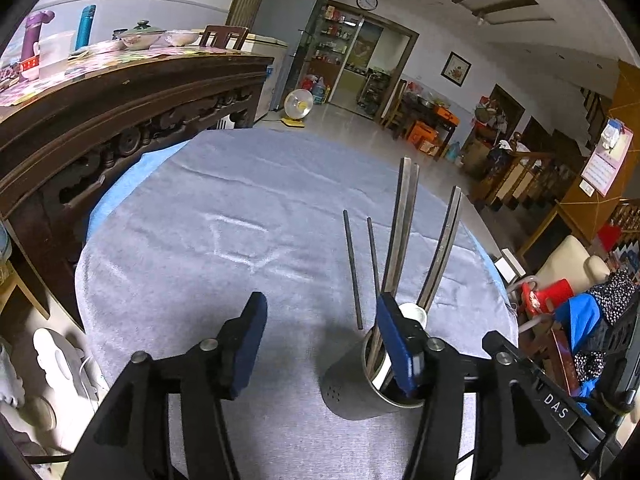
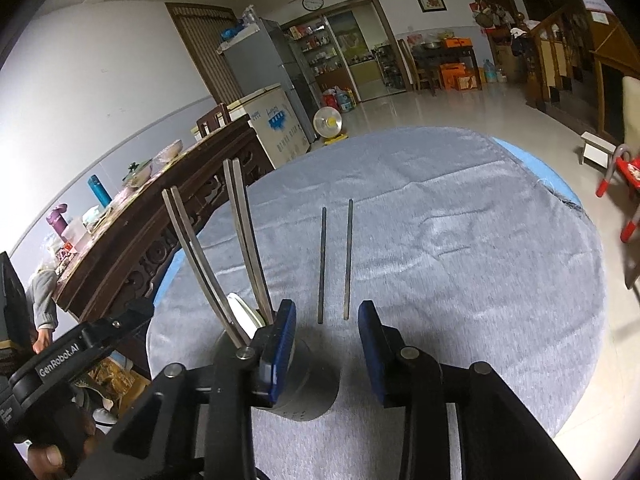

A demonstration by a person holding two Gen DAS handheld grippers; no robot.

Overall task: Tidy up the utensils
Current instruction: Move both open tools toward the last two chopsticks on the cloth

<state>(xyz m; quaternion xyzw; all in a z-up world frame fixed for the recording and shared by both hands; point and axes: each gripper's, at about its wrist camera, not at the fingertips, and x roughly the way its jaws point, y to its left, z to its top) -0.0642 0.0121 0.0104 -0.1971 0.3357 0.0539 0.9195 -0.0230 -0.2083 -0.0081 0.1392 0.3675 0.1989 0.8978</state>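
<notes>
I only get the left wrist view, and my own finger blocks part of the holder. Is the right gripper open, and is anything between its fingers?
Observer: The right gripper is open, with nothing between its fingers.
Operator: One chopstick's near end is hidden from me. Where does it stop?
Observer: Both dark chopsticks lie flat on the grey cloth, side by side and apart. Their near ends stop just beyond the right fingertips.
Operator: Is the right gripper touching the holder?
Observer: Its left finger overlaps the metal holder in the picture, but I cannot tell if they touch.
</notes>
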